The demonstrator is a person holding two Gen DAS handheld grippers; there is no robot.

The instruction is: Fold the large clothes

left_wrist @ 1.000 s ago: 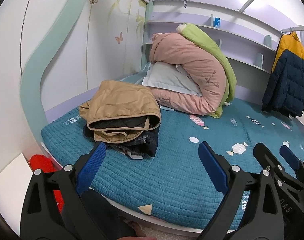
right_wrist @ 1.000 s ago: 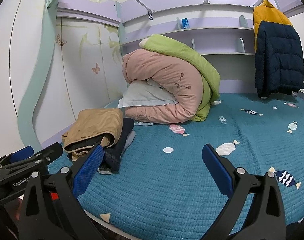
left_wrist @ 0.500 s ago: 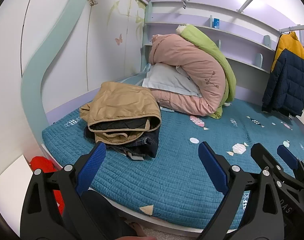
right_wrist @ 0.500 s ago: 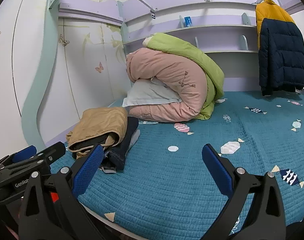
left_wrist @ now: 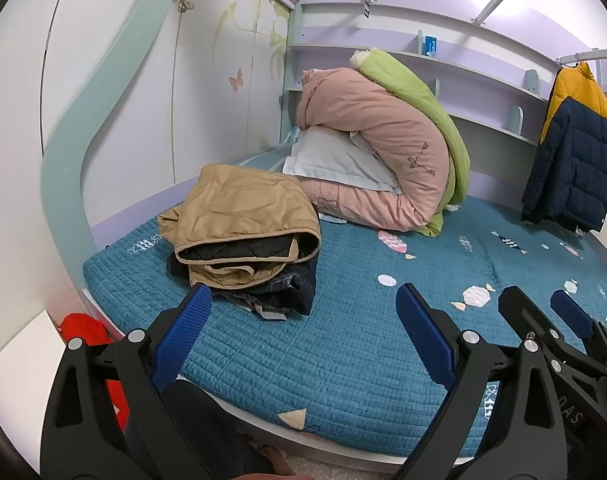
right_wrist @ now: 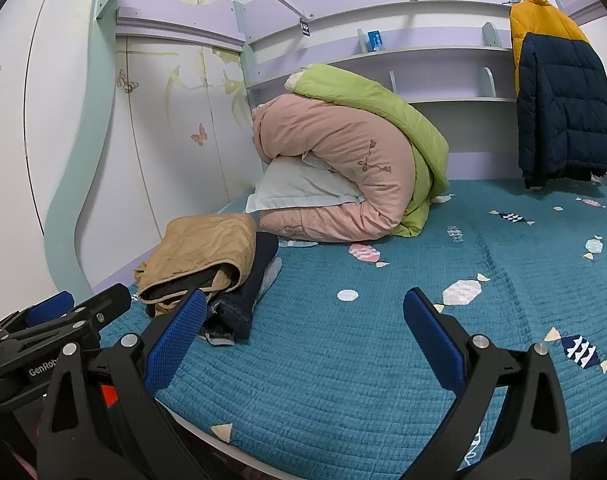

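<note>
Drift of my view is the only change: both my left hand-held gripper (left_wrist: 303,332) and right hand-held gripper (right_wrist: 303,332) stay spread, empty; folded tan jacket (left_wrist: 243,216) rests stacked on bed (left_wrist: 343,360), apparently done.

Probably a child's bedroom: teal quilted bed (left_wrist: 343,360), rolled duvets (right_wrist: 343,168), butterfly-painted wardrobe (right_wrist: 175,120).

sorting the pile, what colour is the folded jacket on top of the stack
Tan, with a black lining showing at the fold; the folded tan jacket shows best in the left wrist view.
</note>
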